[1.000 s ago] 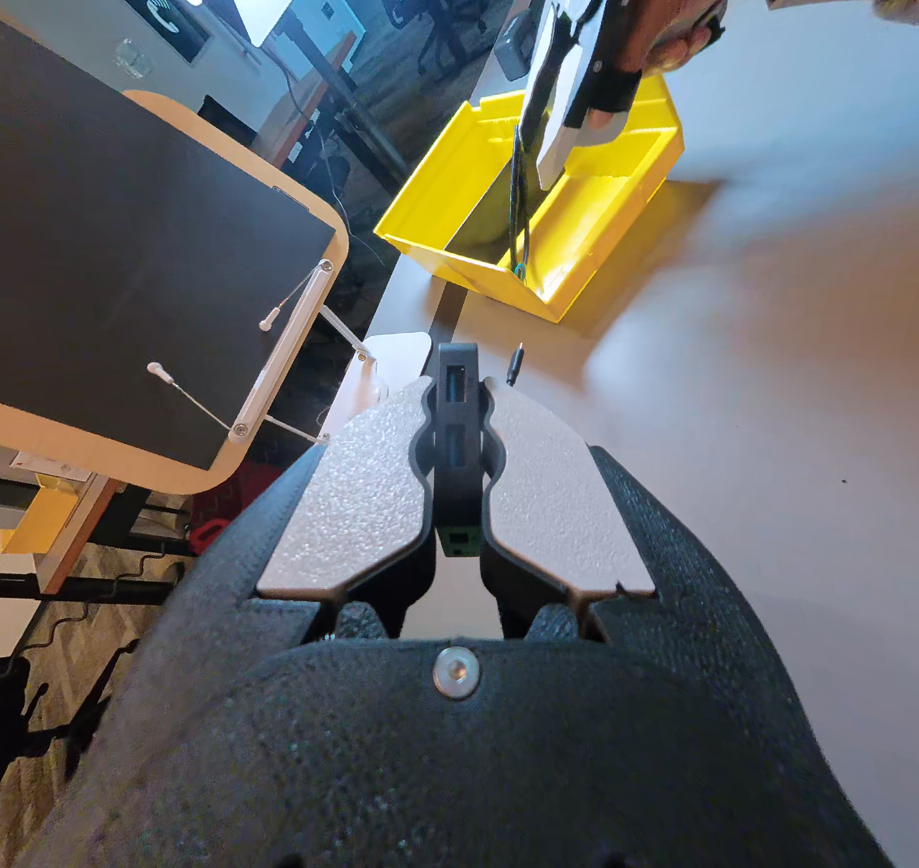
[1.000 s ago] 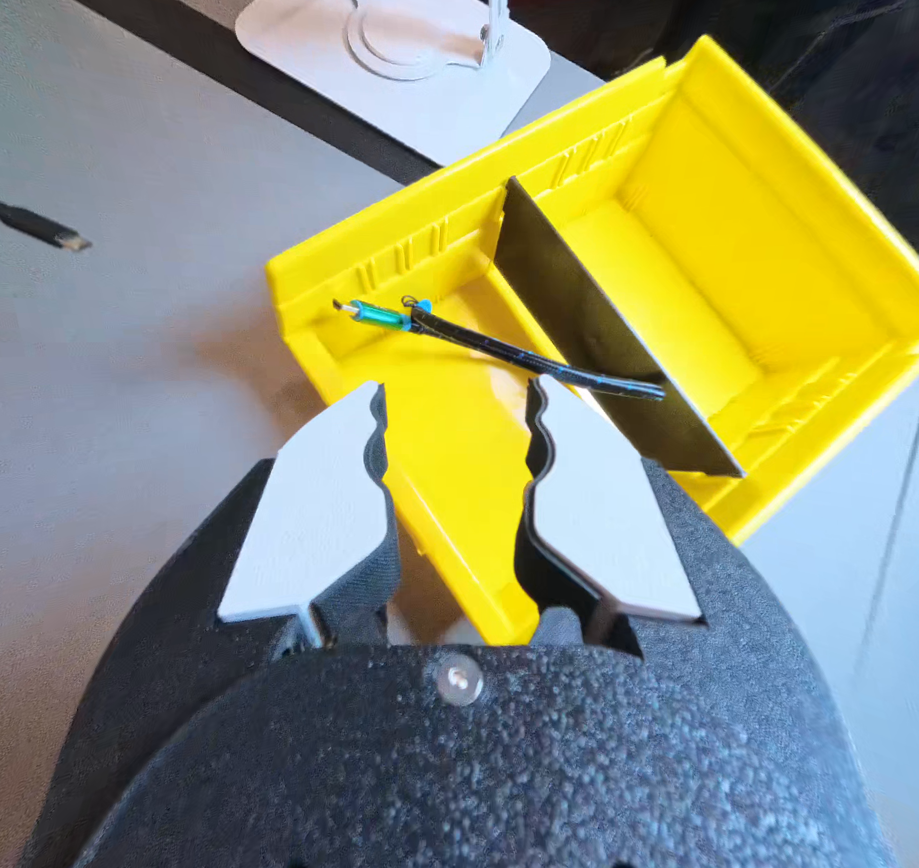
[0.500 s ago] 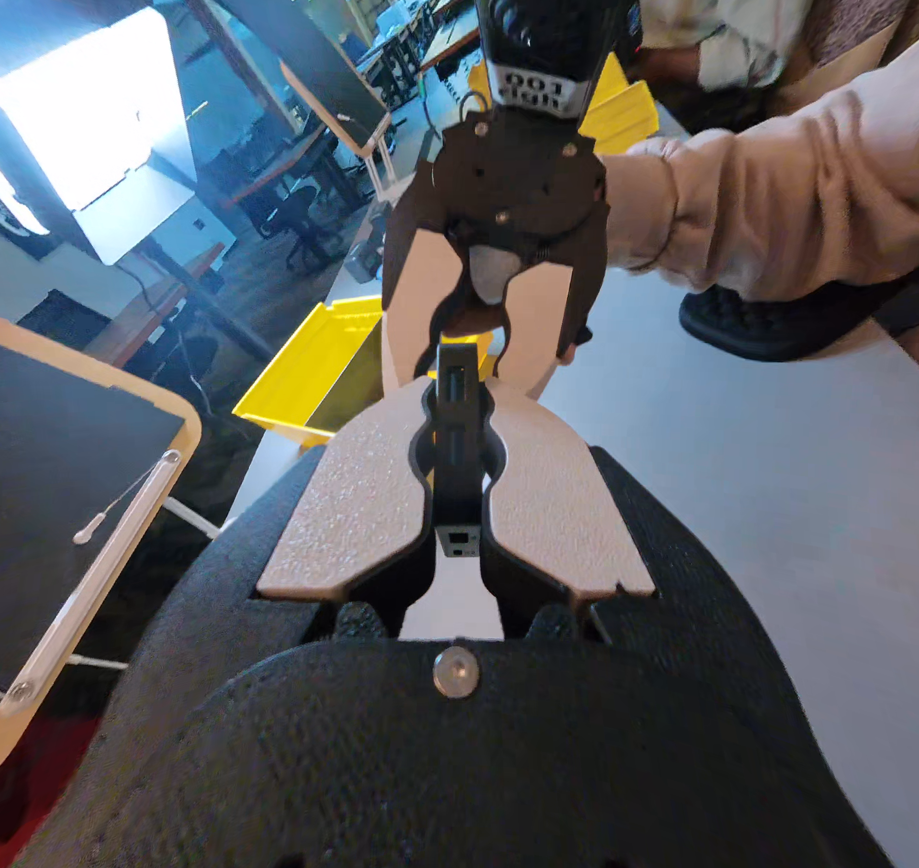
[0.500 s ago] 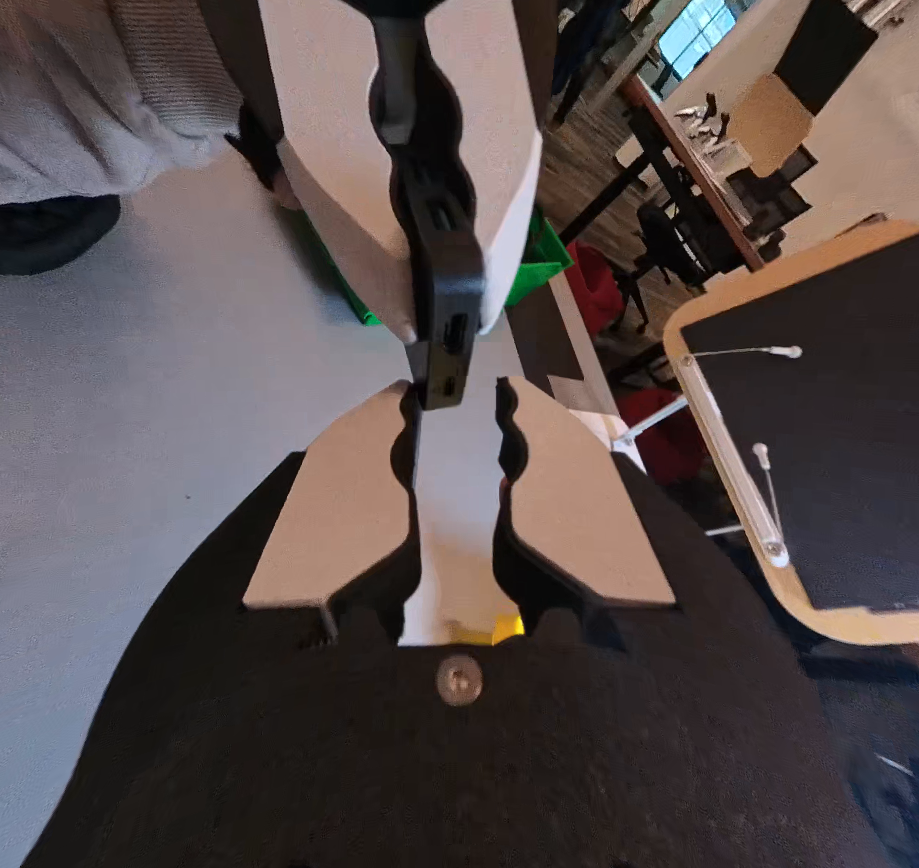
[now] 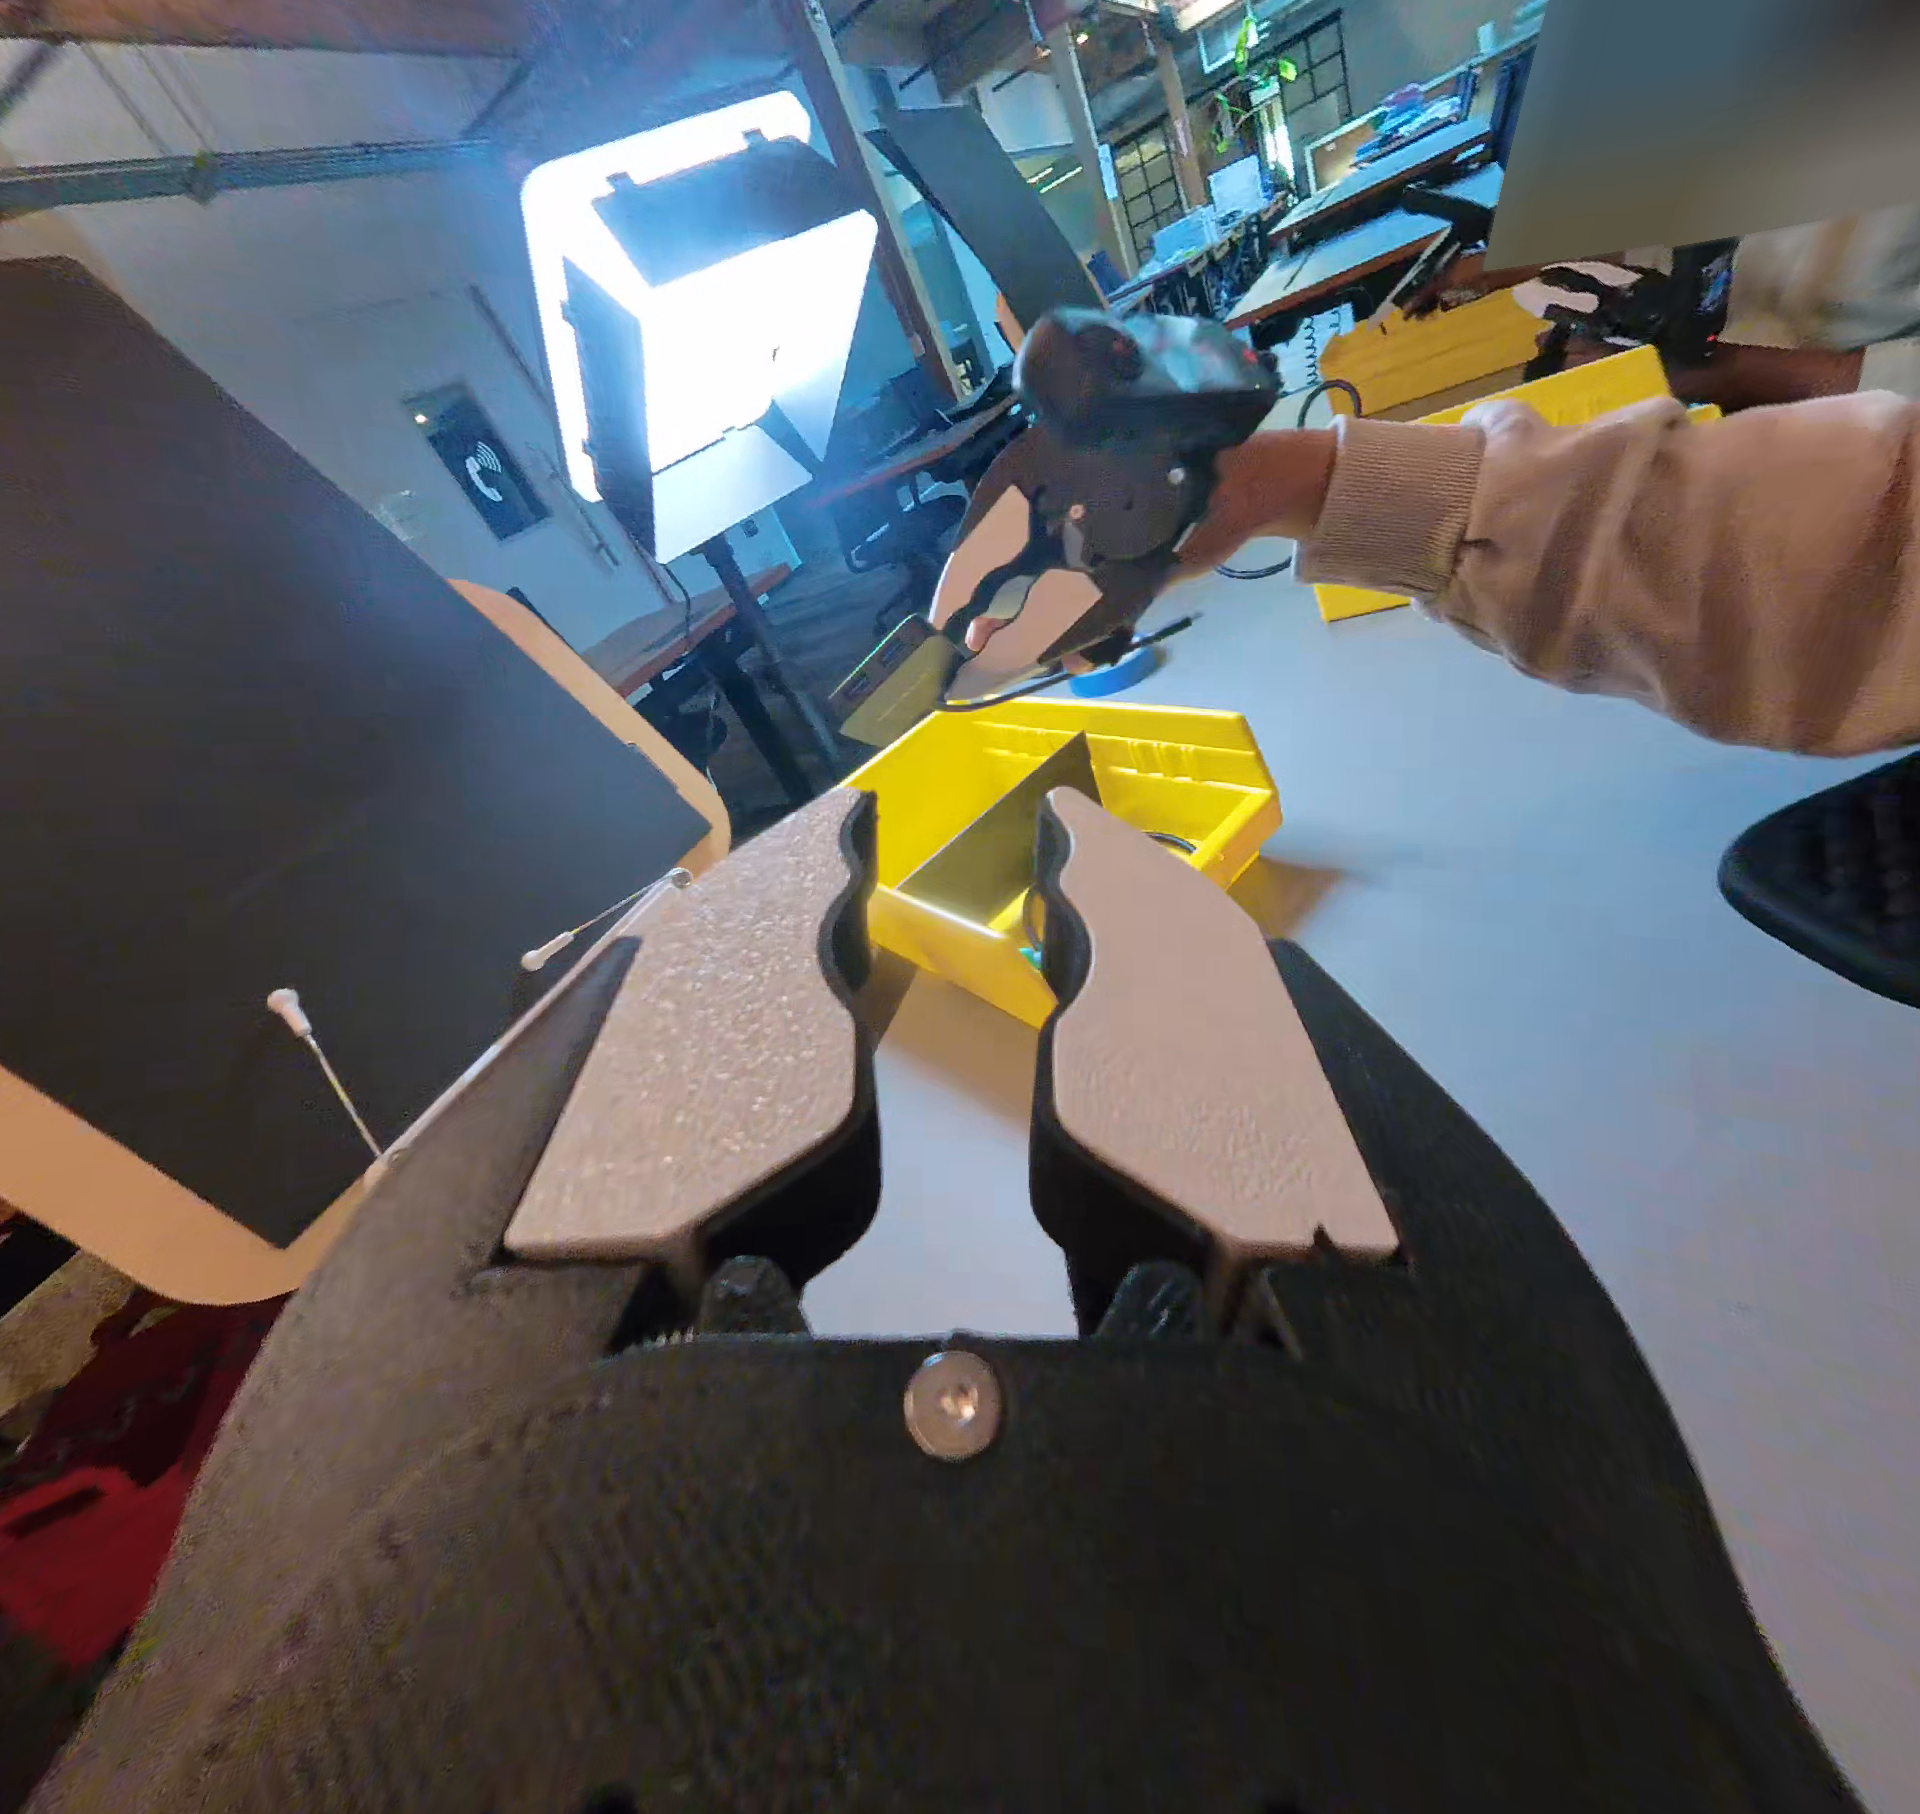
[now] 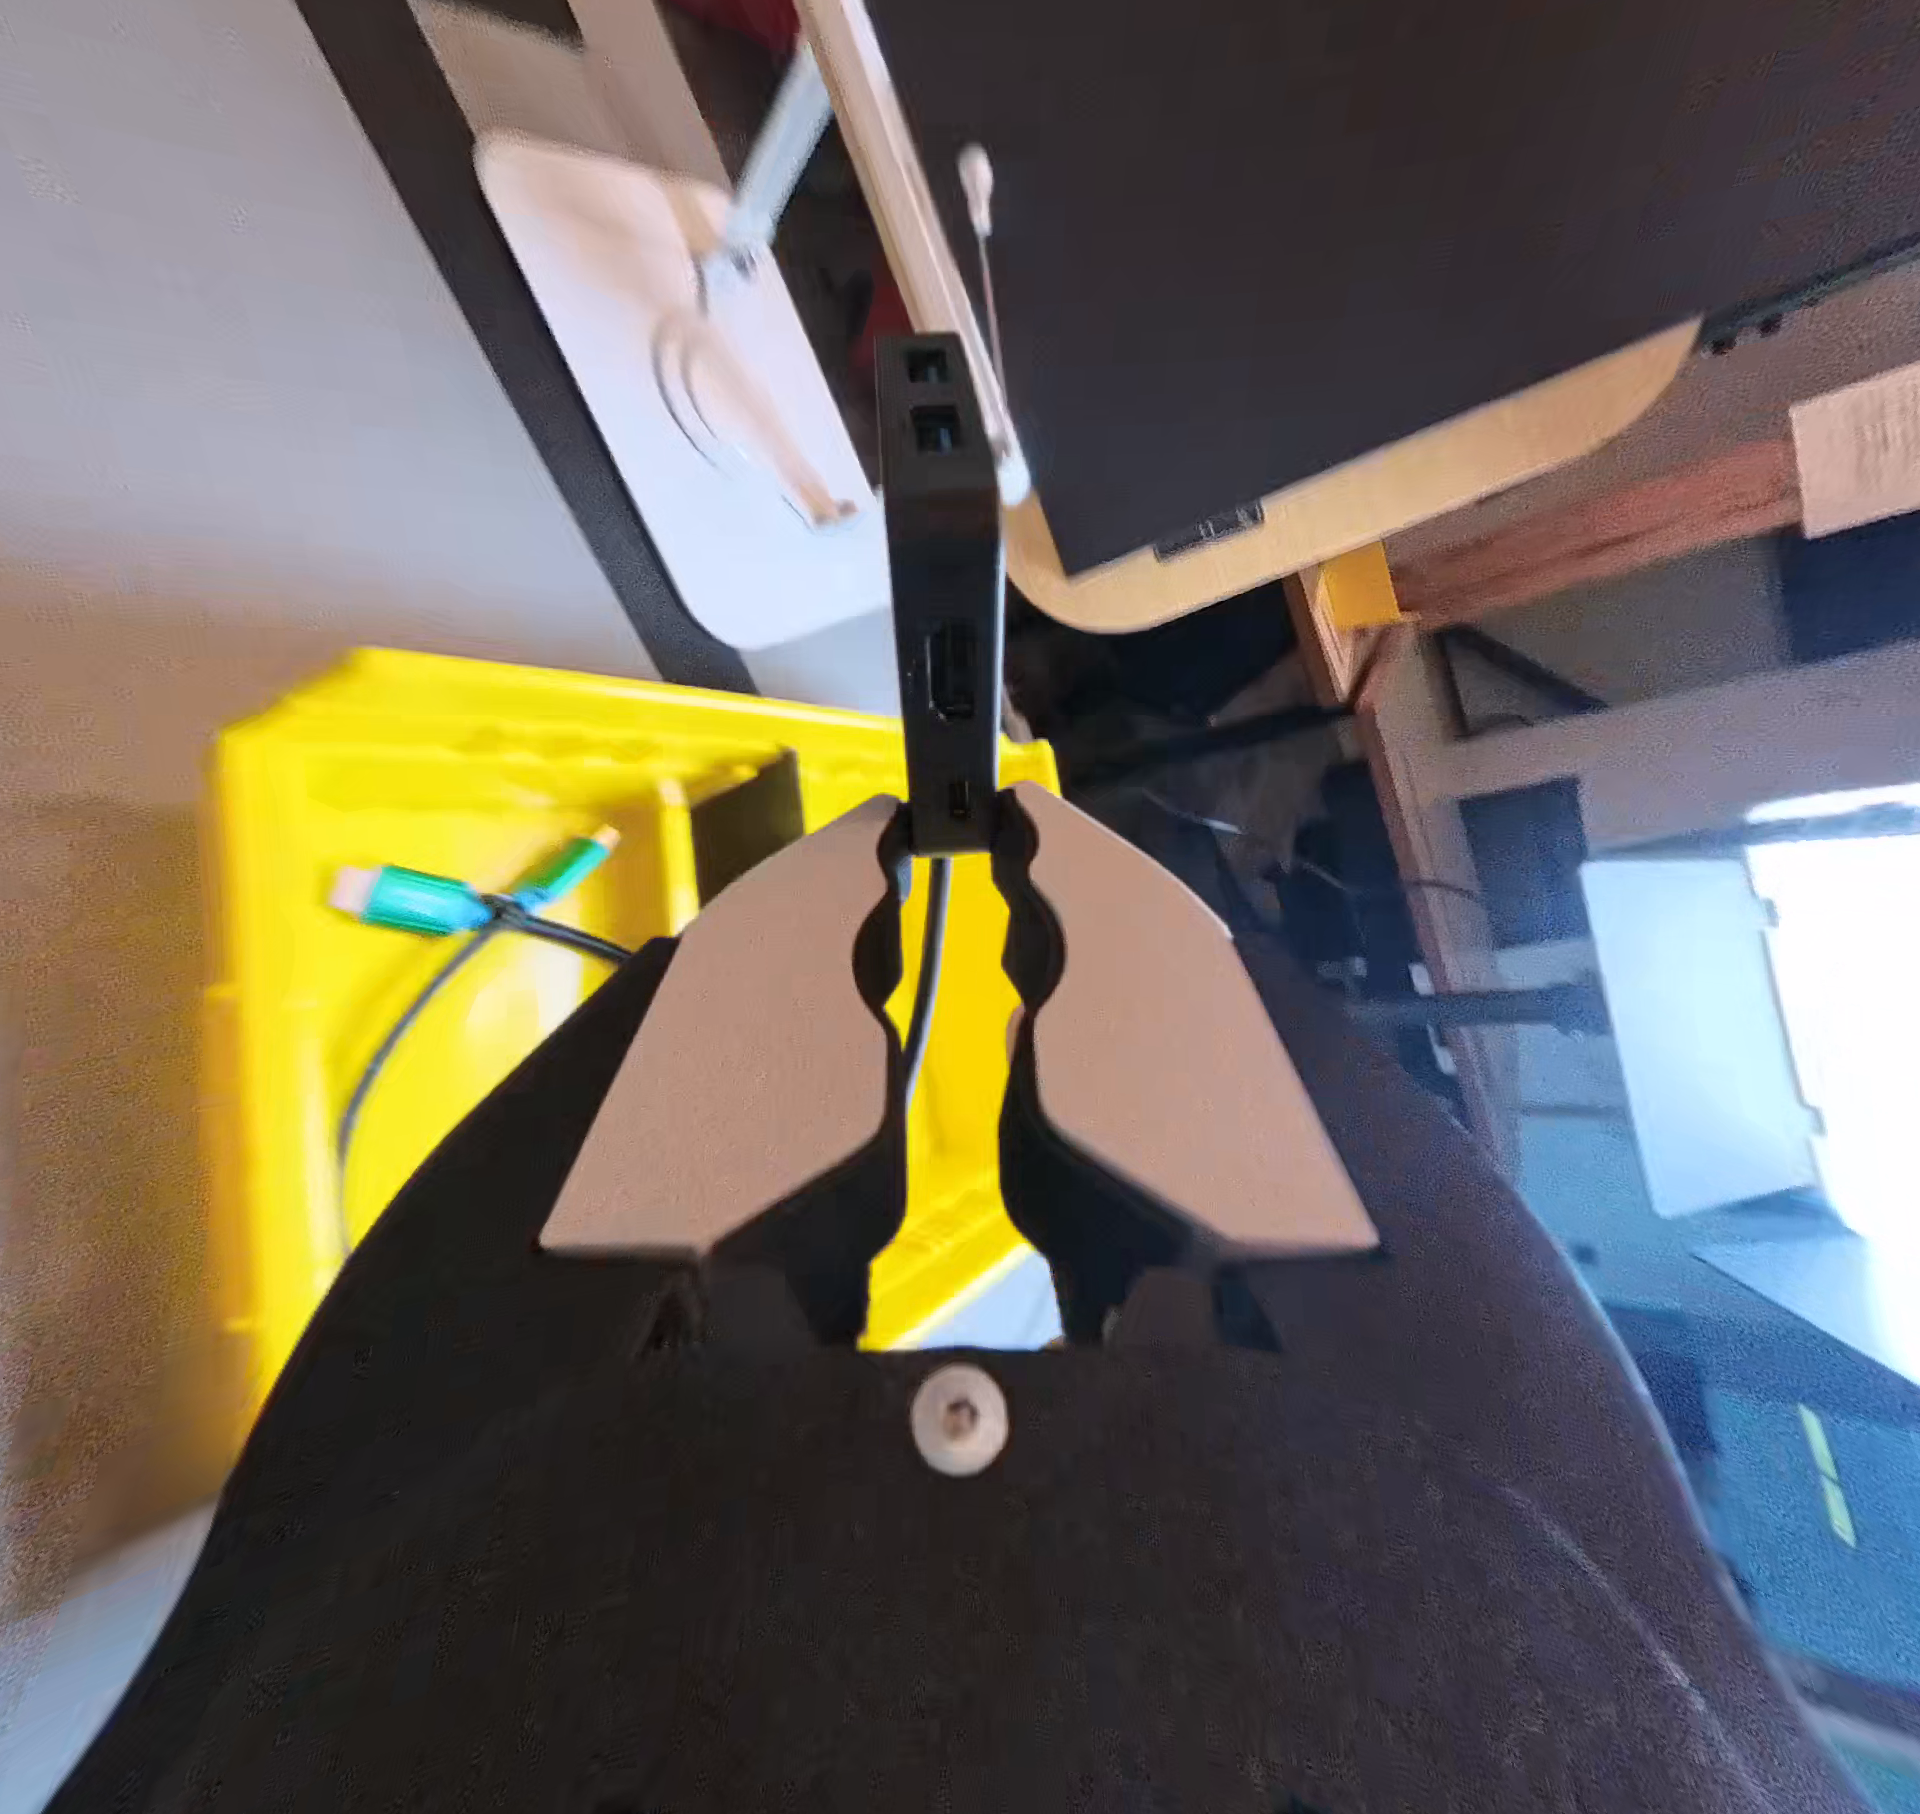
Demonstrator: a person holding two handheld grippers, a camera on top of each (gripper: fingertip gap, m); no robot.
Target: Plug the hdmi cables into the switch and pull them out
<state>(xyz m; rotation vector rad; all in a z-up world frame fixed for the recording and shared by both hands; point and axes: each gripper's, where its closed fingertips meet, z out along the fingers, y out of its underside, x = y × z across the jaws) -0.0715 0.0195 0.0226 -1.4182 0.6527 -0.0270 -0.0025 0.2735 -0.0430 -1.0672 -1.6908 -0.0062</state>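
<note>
The switch is a small black box with ports on its edge. My right gripper is shut on its near end, and its thin cable hangs down between the fingers. It is held above the yellow bin, which has a black divider. In the bin lies a black cable with green plugs. My left gripper is open and empty above the grey table, pointing at the yellow bin. In the left wrist view the right gripper holds the switch over the bin's far side.
A black board with a wooden rim stands at the left table edge on a white stand base. A blue tape roll lies behind the bin. A black object sits at the right. More yellow bins stand far back. Tip to tip, the grippers are about 25 cm apart. Both grippers' tips are roughly 40 cm from the black object.
The switch has passed from my left gripper to my right gripper. My left gripper has opened and drawn back. My right gripper has shut on the switch and carried it over the yellow bin.
</note>
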